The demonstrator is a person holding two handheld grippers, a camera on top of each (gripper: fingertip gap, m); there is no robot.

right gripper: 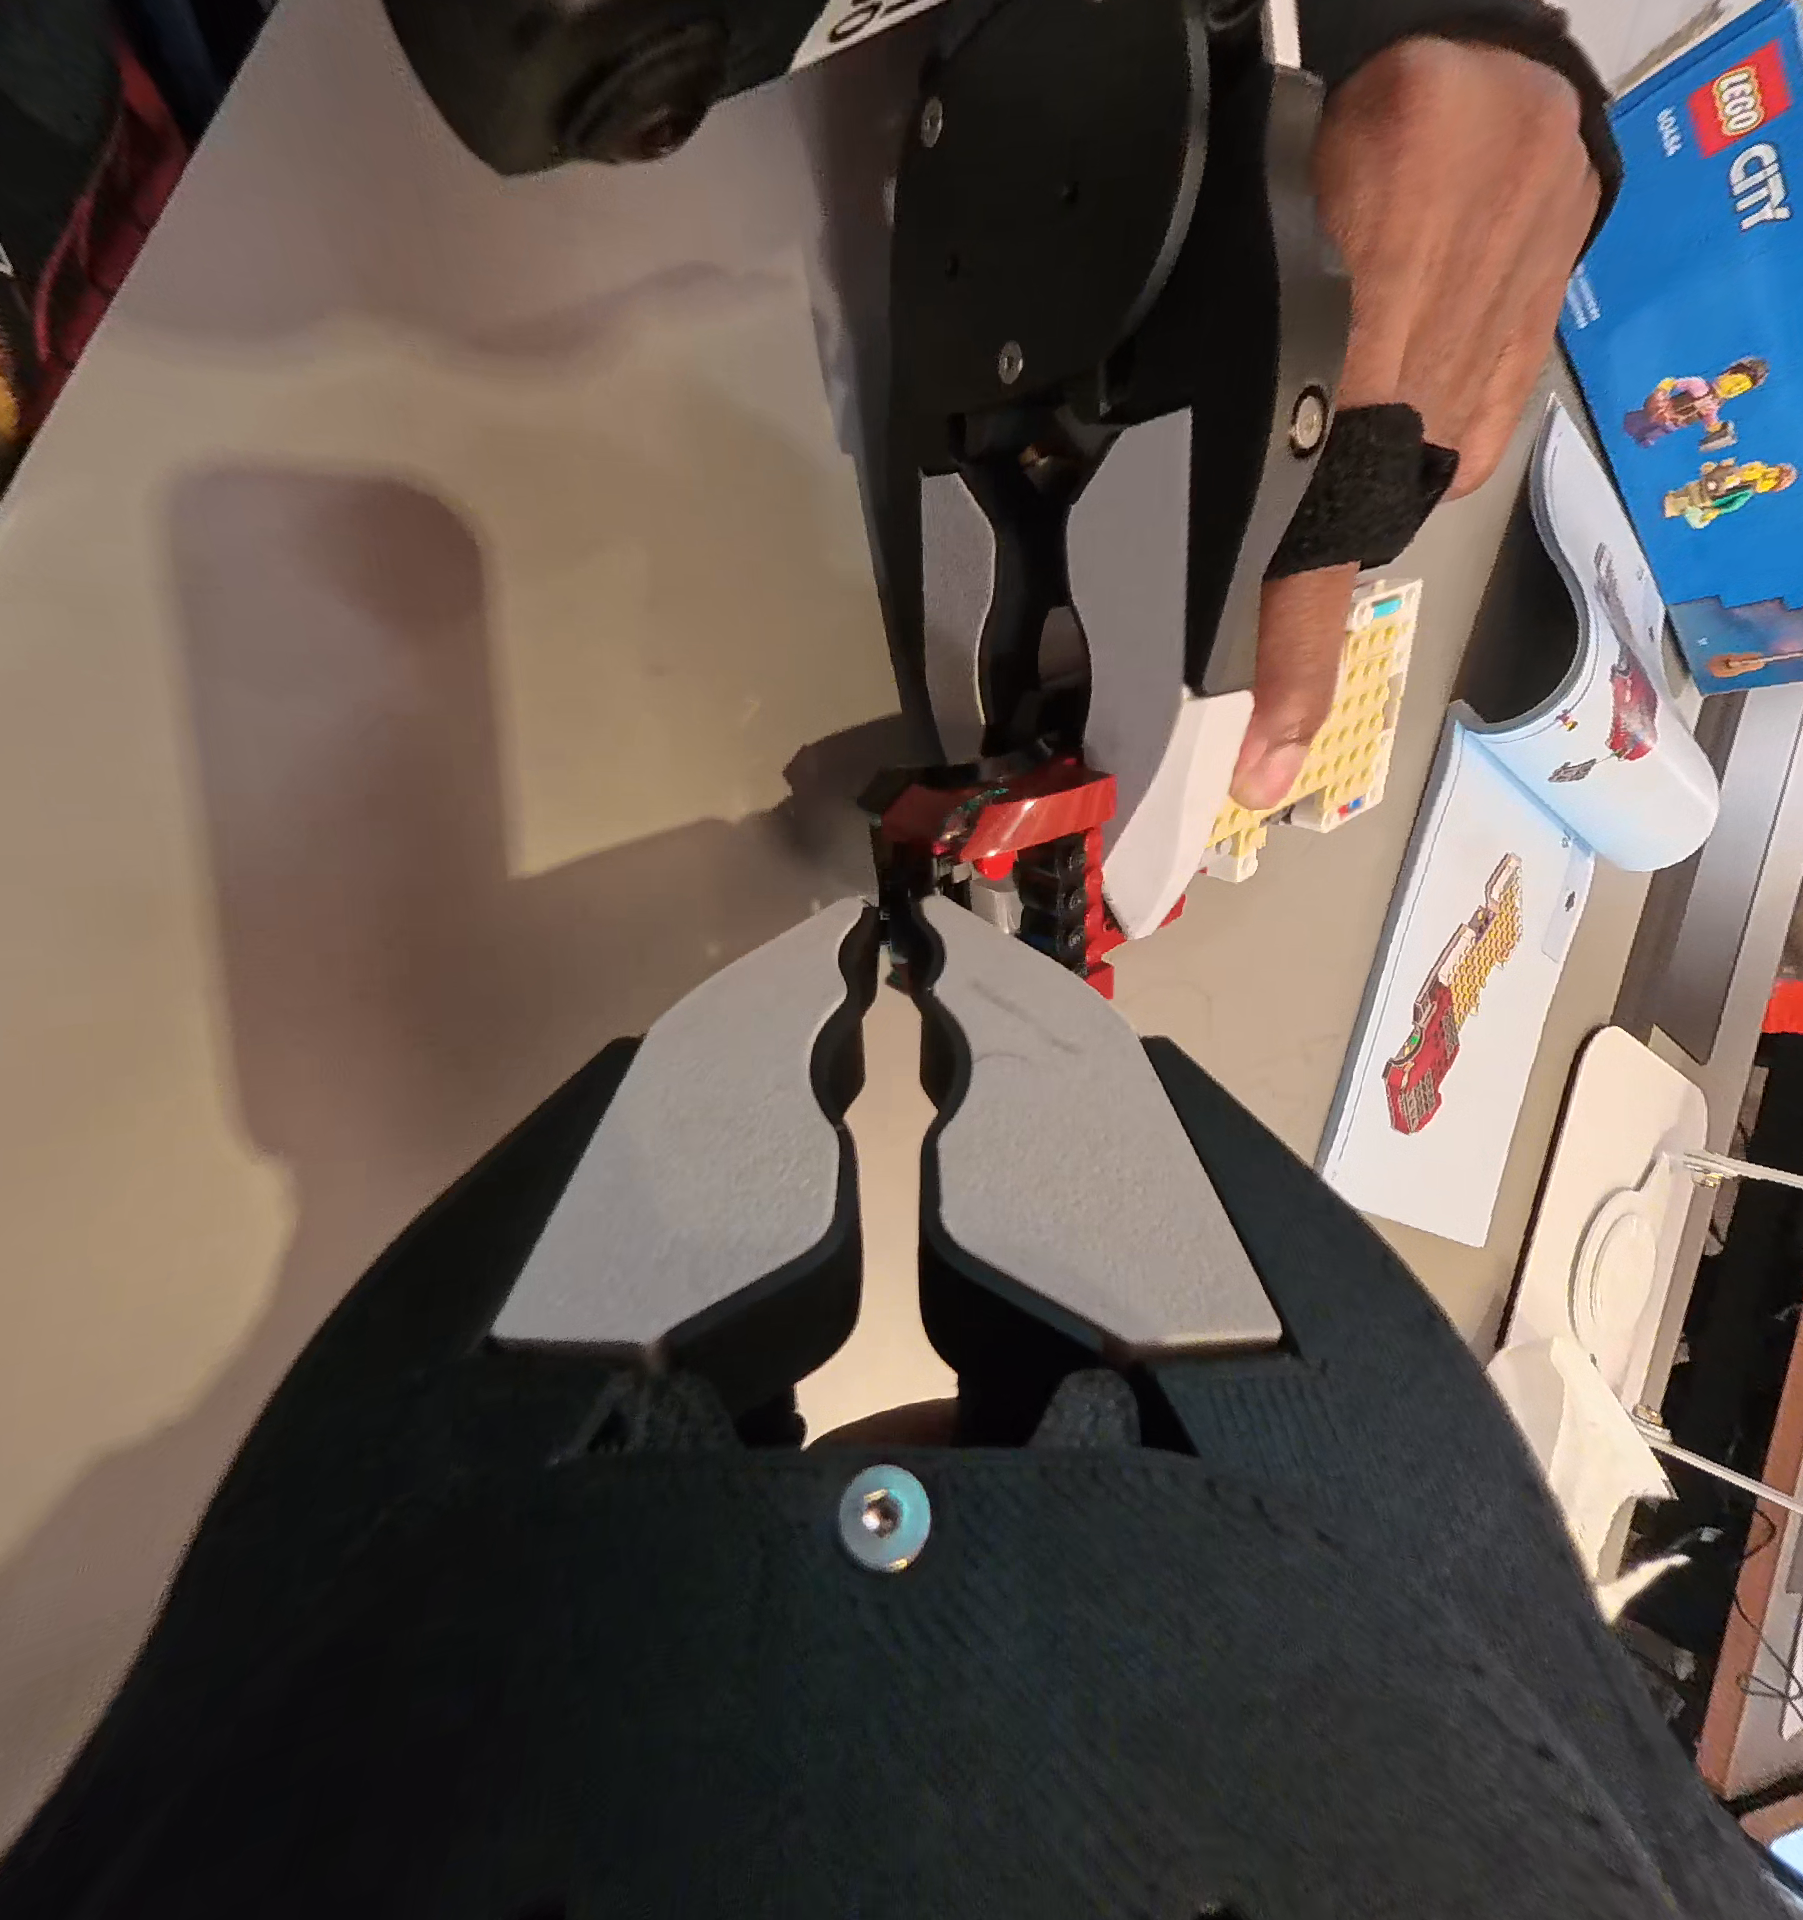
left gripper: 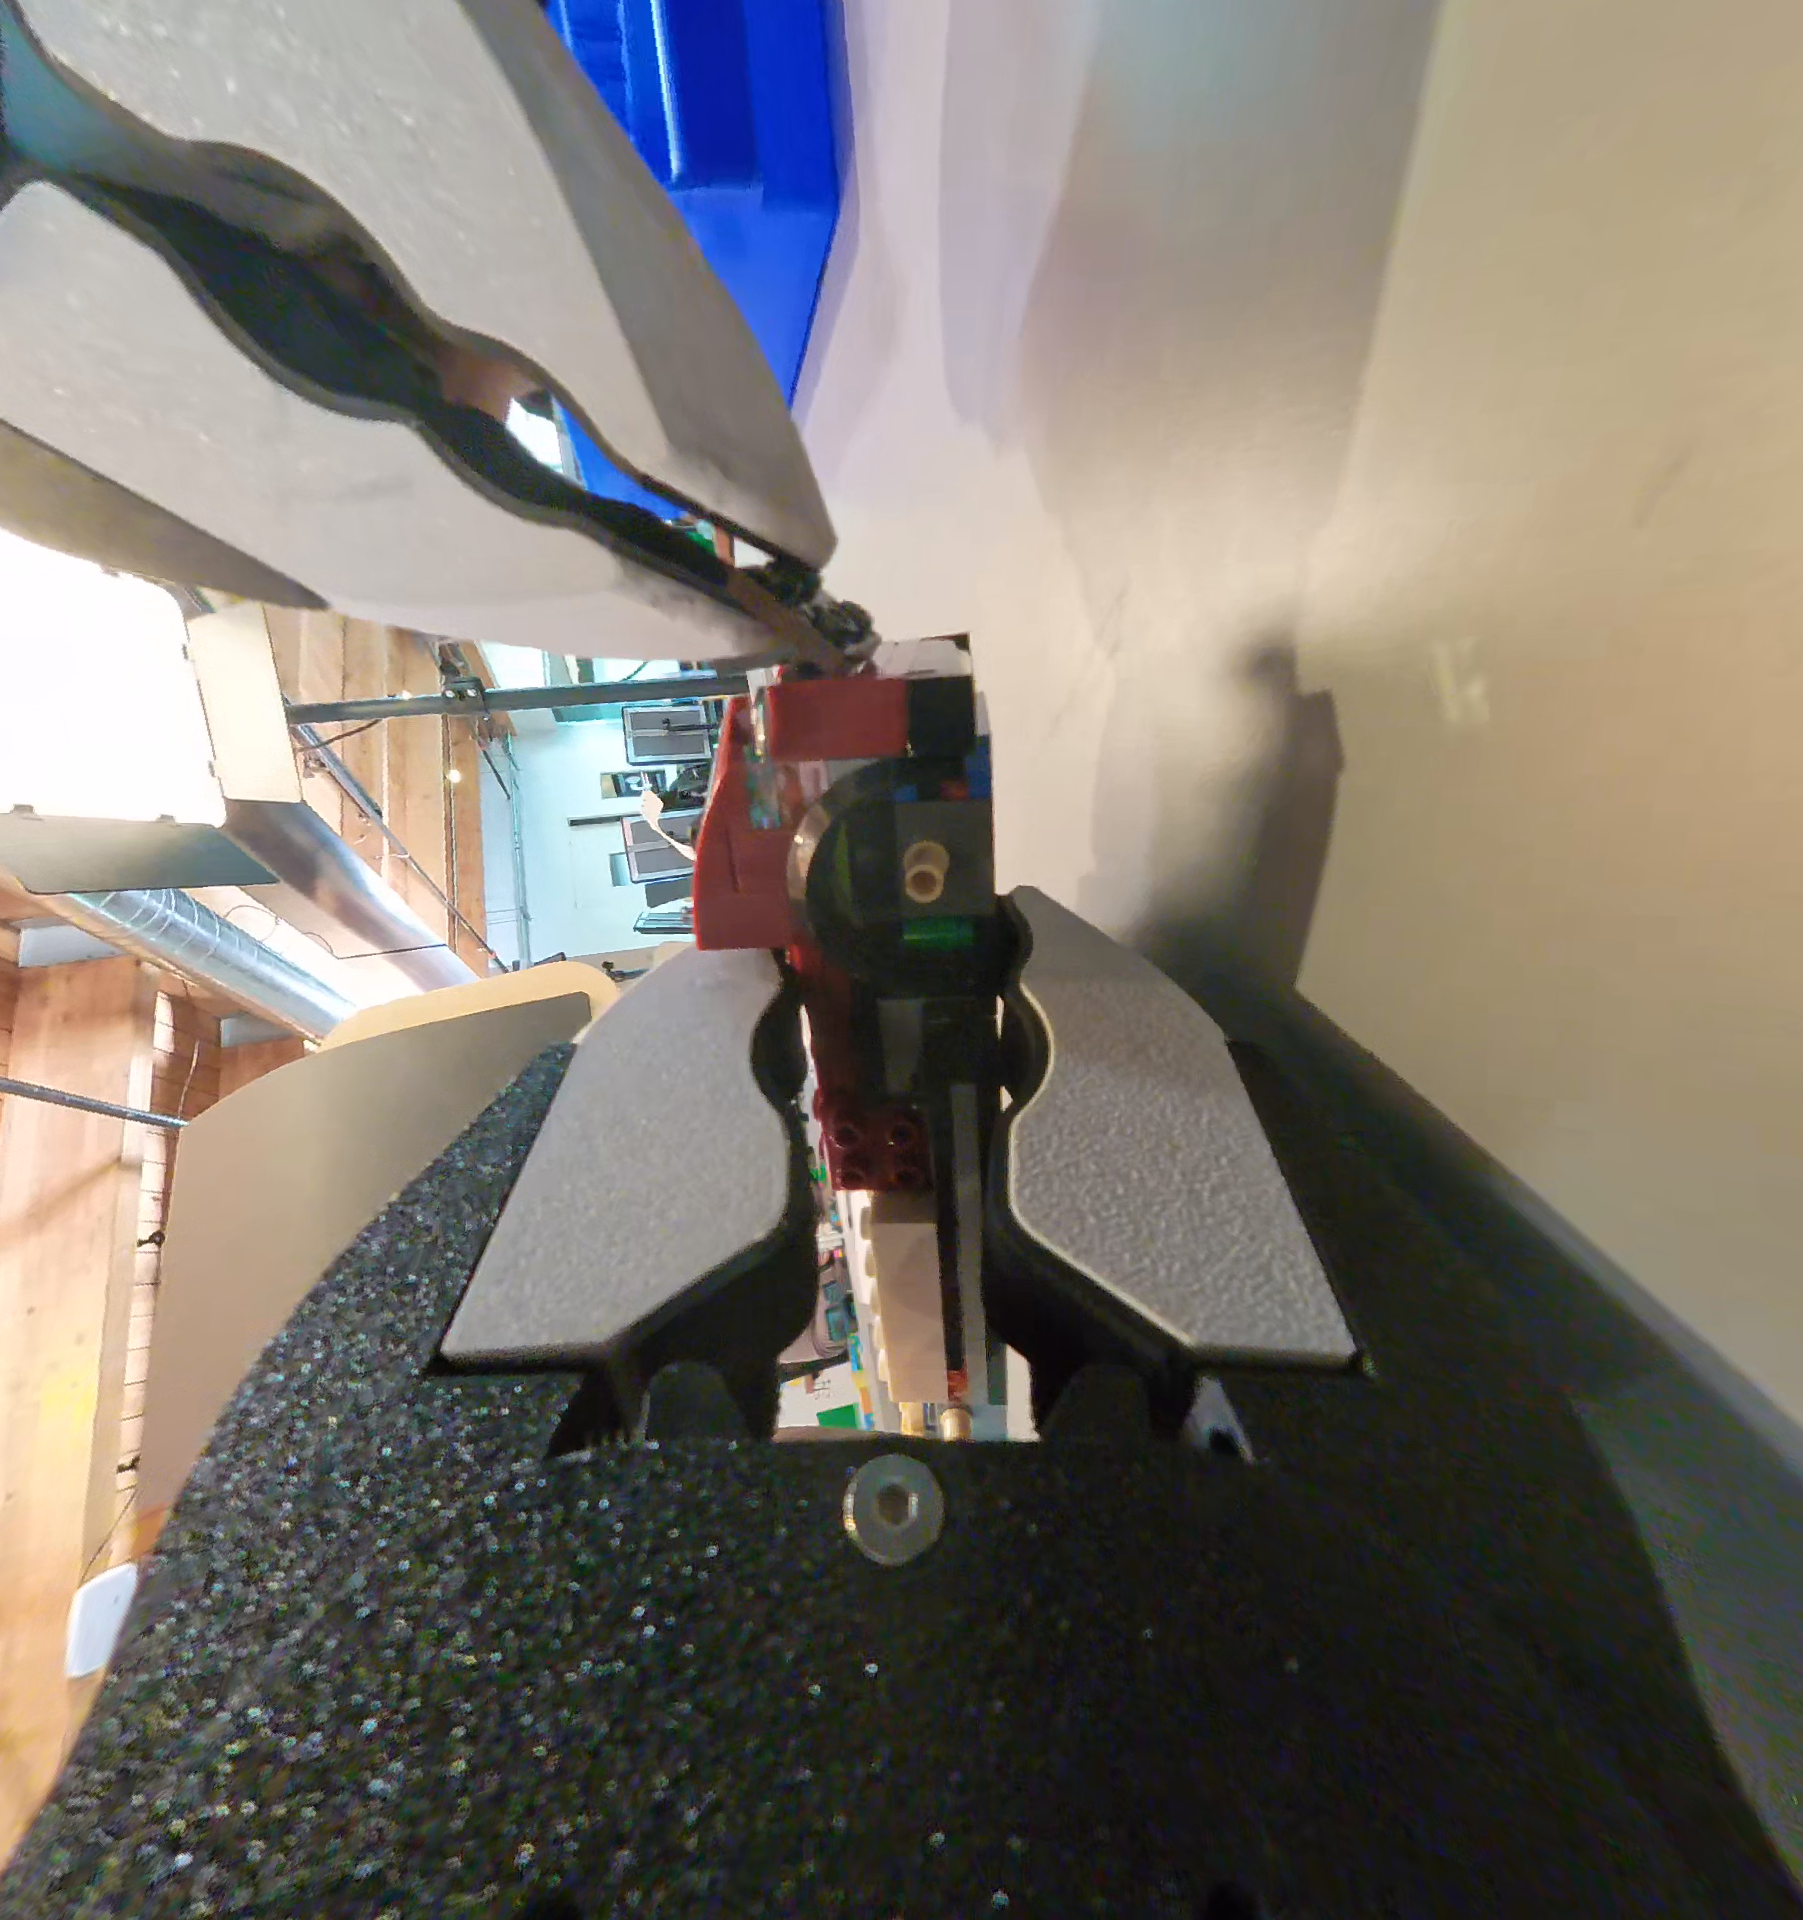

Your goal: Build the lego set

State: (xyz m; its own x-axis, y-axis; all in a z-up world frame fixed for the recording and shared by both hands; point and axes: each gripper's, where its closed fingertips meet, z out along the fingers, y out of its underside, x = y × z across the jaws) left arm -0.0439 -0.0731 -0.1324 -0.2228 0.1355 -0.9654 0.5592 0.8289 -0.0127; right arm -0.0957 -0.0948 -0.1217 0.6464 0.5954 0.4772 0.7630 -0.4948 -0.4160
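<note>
Clamped between the left gripper (left gripper: 902,935) fingers, a red and black brick model (left gripper: 855,821) is held off the tabletop (left gripper: 1499,520). From the right wrist, the right gripper (right gripper: 902,935) pinches a small dark piece (right gripper: 899,951) at the model's end, beside a hand (right gripper: 1437,343) and the booklet (right gripper: 1468,987) toward the right edge.

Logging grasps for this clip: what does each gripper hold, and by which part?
Left gripper clamps the brick model across its dark middle. Right gripper pinches a small dark piece at the model's end.
</note>
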